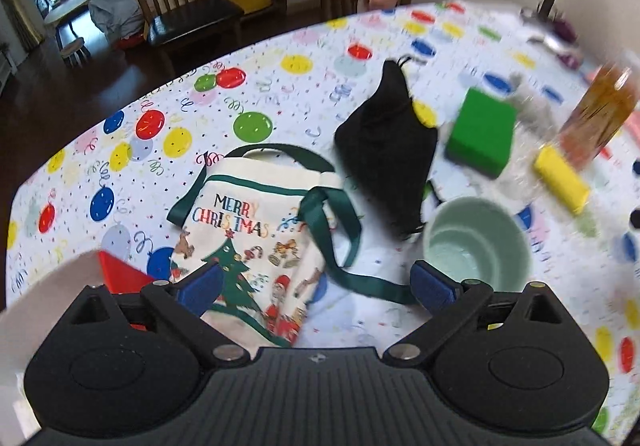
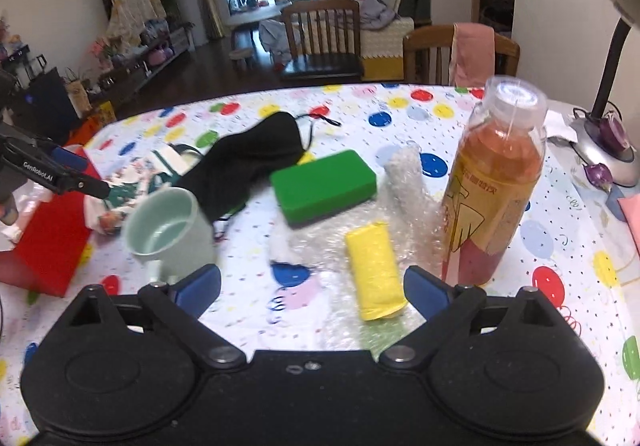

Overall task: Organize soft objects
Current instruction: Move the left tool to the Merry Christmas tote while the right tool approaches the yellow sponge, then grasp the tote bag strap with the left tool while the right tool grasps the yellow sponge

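Note:
A Merry Christmas tote bag point(image 1: 260, 230) with green straps lies flat on the table; my left gripper point(image 1: 316, 288) is open just above its lower part. A black drawstring pouch point(image 1: 388, 149) lies behind it, also seen in the right wrist view point(image 2: 248, 161). A green sponge block point(image 2: 324, 185), a yellow roll point(image 2: 376, 270) and bubble wrap point(image 2: 404, 201) lie ahead of my right gripper point(image 2: 312, 292), which is open and empty above the table. The left gripper point(image 2: 86, 185) shows at the right wrist view's left edge, over the tote point(image 2: 132, 181).
A pale green cup point(image 1: 476, 242) stands right of the tote, also in the right wrist view point(image 2: 168, 226). A tall bottle of orange drink point(image 2: 496, 181) stands right. A red box point(image 2: 48, 238) is at the left edge. A lamp base point(image 2: 604, 149) and wooden chairs point(image 2: 320, 37) stand behind.

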Demonstrator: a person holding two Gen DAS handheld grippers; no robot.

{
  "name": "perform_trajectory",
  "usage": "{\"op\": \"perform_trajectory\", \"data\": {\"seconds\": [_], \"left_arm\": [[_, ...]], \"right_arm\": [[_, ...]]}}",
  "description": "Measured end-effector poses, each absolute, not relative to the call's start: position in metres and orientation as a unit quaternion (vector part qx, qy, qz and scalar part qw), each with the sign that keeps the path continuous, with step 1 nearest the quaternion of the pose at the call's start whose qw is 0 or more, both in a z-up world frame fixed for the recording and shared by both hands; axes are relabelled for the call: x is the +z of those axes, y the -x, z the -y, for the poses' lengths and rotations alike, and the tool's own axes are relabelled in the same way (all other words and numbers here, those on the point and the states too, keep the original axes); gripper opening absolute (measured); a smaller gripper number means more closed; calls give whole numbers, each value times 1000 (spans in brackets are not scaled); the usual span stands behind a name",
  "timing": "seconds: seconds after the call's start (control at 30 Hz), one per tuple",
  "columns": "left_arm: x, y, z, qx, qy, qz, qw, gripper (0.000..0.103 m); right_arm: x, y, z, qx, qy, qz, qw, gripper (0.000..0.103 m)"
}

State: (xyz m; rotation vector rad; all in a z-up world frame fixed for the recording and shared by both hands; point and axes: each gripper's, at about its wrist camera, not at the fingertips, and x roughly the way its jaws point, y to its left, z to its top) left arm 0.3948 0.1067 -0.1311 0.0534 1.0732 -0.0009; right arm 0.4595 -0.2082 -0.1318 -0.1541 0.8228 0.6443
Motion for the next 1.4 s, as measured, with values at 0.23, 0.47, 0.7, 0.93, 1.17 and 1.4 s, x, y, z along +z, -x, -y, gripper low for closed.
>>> {"op": "perform_trajectory", "data": {"seconds": [0.23,0.47,0.7,0.93,1.17,1.4], "left_arm": [[-162,-418,-101,13,-90,-548,832,101],[-183,-427,-103,21,-76,-560,825,101],[-189,-434,-123,46,-24,-565,823,100],[-201,-441,-110,53,-76,-579,810,99],[-205,-446,-112,76,-62,-587,804,90],[-200,-445,-115,56,9,-590,806,36]], "right_arm": [[-158,-488,196,309,102,-408,853,89],[-177,-509,185,289,120,-417,853,76],[-194,-517,187,264,118,-429,856,60],[-199,-519,184,257,132,-431,855,59],[-207,-522,182,239,139,-437,856,48],[-208,-523,180,234,152,-435,856,40]]}}
